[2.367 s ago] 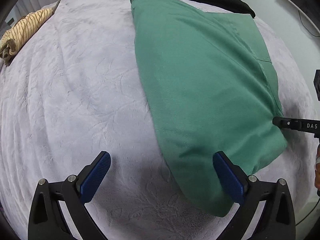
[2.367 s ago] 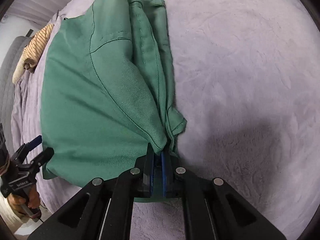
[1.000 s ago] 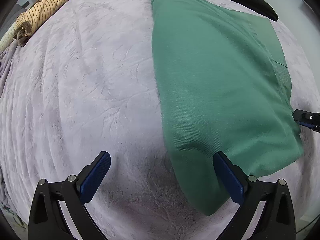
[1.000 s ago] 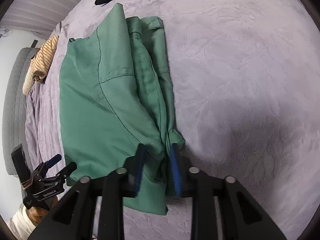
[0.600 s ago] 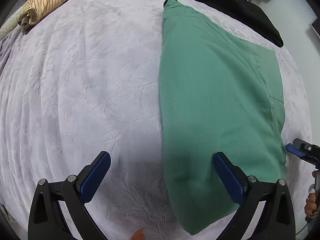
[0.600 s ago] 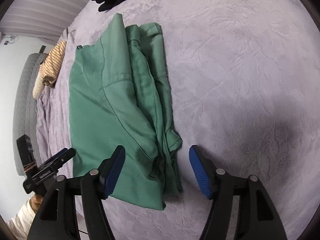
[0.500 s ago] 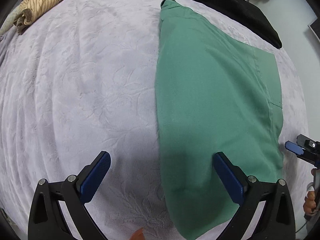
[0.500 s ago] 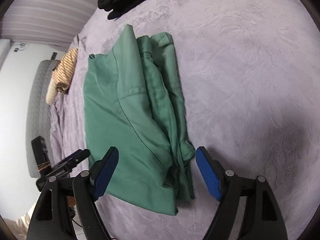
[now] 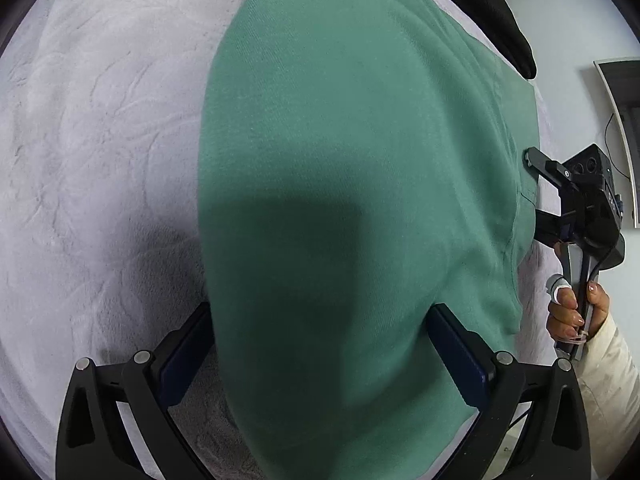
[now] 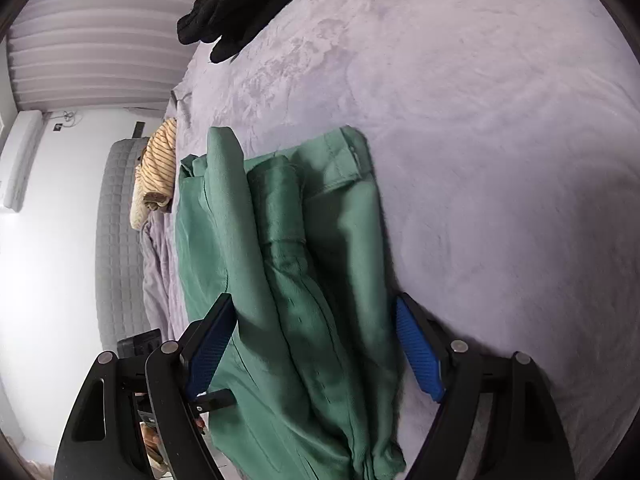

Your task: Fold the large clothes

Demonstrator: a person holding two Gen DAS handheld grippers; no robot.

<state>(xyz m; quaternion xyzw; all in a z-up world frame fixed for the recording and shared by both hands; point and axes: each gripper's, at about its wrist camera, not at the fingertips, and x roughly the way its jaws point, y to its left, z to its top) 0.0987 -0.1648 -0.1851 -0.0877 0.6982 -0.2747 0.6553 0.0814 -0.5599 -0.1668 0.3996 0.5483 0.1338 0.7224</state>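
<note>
Your green garment (image 9: 360,160) lies folded lengthwise on the bed (image 9: 100,140), which is covered with a pale plush blanket, and it runs away from you toward a black garment (image 9: 496,12) at the far edge. Your left gripper (image 9: 320,352) points steeply down over the near end of the fold; its fingers (image 9: 456,352) stand wide apart, one on each side of the cloth, and they do not pinch it. Your right gripper (image 10: 312,344) sits over the bunched, rolled edge of the same garment (image 10: 304,260), its blue-padded fingers (image 10: 418,354) also spread wide, with the folds lying loose between them. A striped yellow cloth (image 10: 158,168) rests near the bed's far corner. In the left wrist view your right hand (image 9: 576,312), in a cream sleeve, holds the other gripper's handle.
</note>
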